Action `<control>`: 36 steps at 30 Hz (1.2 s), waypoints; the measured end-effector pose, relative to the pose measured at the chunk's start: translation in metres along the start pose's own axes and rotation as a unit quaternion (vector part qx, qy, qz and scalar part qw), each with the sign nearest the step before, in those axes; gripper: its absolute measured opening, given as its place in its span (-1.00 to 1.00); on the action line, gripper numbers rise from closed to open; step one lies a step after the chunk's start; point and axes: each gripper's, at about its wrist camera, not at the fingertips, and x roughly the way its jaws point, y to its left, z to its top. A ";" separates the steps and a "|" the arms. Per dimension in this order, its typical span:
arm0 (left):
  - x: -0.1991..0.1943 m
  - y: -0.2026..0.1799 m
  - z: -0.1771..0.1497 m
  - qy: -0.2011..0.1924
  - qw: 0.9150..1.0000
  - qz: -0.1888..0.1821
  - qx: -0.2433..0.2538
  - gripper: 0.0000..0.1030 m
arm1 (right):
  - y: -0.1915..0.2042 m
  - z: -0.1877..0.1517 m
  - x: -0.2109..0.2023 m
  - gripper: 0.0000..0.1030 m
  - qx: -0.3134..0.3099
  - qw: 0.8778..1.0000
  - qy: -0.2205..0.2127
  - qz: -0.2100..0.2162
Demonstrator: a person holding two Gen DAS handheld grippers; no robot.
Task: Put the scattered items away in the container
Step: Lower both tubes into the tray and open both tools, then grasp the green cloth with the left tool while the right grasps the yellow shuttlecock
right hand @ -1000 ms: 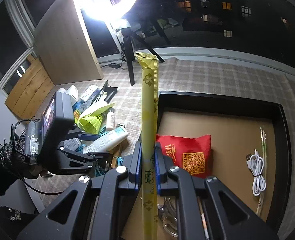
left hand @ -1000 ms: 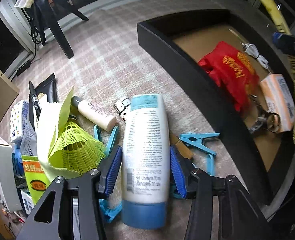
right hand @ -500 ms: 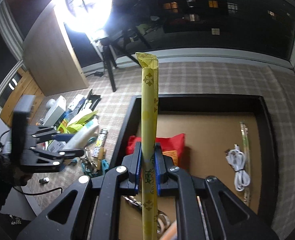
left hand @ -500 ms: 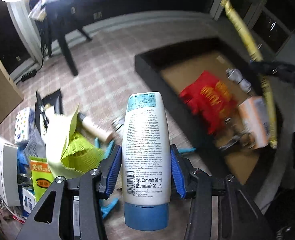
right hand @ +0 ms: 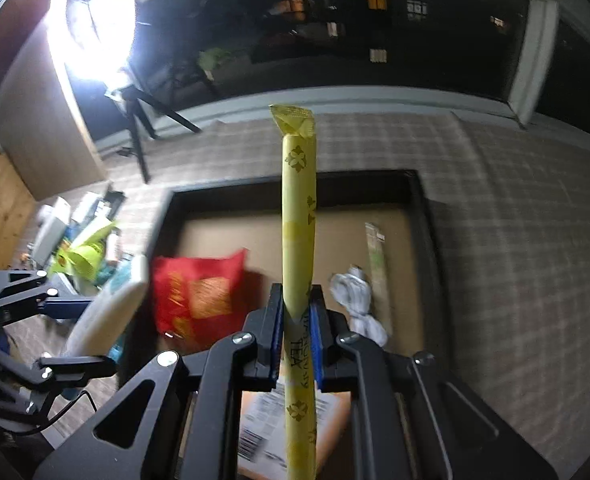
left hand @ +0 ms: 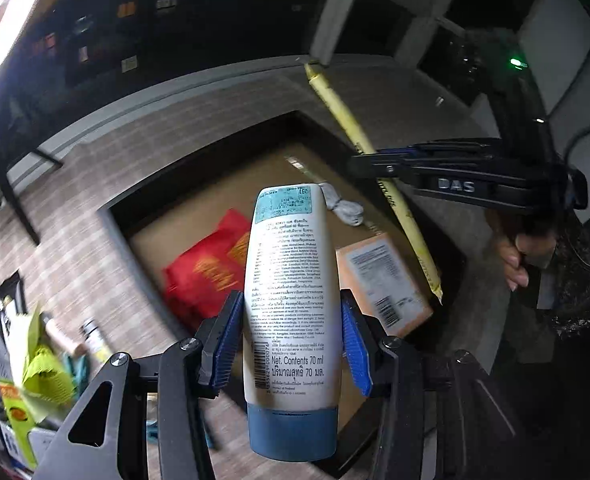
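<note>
Two loads, both over the box (left hand: 143, 204): left gripper (left hand: 291, 344) pinches the tube (left hand: 291, 300), right gripper (right hand: 297, 336) pinches the tea stick (right hand: 298, 216). Lower each toward bare floor beside the red pouch (left hand: 207, 276), then release; avoid crossing arms.

Tube (left hand: 291, 304): "Net. Contents 70 ml". Right hand-held gripper (left hand: 379, 168): "DAS". Yellow sachet (right hand: 298, 240): "TEA".

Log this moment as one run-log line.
left gripper: shut on lotion tube | right gripper: shut on yellow tea stick | both over black tray
</note>
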 end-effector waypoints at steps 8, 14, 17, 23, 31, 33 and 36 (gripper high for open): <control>0.008 -0.019 0.003 -0.002 1.000 0.014 0.007 0.08 | -0.020 -0.004 -0.008 0.11 0.023 0.999 -0.032 -0.022; 0.002 -0.004 -0.005 -0.004 1.000 0.025 -0.018 0.08 | -0.007 -0.001 0.001 0.13 0.007 1.000 -0.026 -0.006; 0.000 0.007 -0.009 -0.006 0.999 0.032 -0.030 0.08 | 0.003 -0.001 0.002 0.14 -0.002 1.000 -0.027 0.003; -0.019 0.031 -0.026 -0.014 0.997 0.055 -0.052 0.08 | 0.030 0.000 0.007 0.15 -0.031 0.999 -0.035 0.028; -0.052 0.092 -0.072 -0.018 0.989 0.114 -0.093 0.08 | 0.086 0.009 0.020 0.15 -0.069 0.995 -0.029 0.069; -0.062 0.112 -0.091 -0.017 0.984 0.137 -0.113 0.08 | 0.106 0.012 0.026 0.15 -0.079 0.993 -0.021 0.089; -0.075 0.140 -0.118 -0.013 0.976 0.167 -0.140 0.08 | 0.132 0.016 0.036 0.15 -0.090 0.990 -0.008 0.112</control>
